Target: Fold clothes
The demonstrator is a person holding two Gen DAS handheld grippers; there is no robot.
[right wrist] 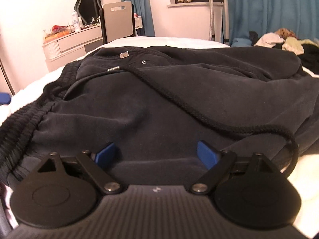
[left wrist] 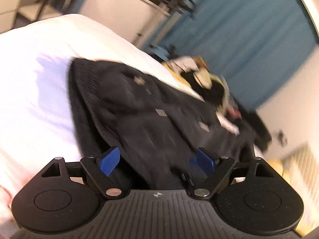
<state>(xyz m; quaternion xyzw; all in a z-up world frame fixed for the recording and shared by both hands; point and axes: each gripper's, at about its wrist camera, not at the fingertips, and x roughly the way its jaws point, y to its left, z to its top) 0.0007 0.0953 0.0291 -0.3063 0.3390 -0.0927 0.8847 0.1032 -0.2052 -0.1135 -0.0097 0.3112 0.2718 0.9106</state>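
A hooded sweatshirt (right wrist: 159, 99) lies spread on the bed (right wrist: 179, 39), its drawstring (right wrist: 179, 101) trailing across it toward the right. Its ribbed hem (right wrist: 24, 115) lies at the left. A pile of clothes (right wrist: 283, 41) sits at the bed's far right. Beyond the bed, at left, stand a chair (right wrist: 117, 20) and a dressing table (right wrist: 67, 41) bearing a mirror (right wrist: 87, 6).

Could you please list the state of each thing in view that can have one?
black garment: spread on the bed, rumpled, not folded.
drawstring: loose, trailing across the cloth.
left gripper: open, cloth between its fingers.
right gripper: open, over the cloth.
pile of clothes: heaped, unfolded.
bed: white cover, partly bare.
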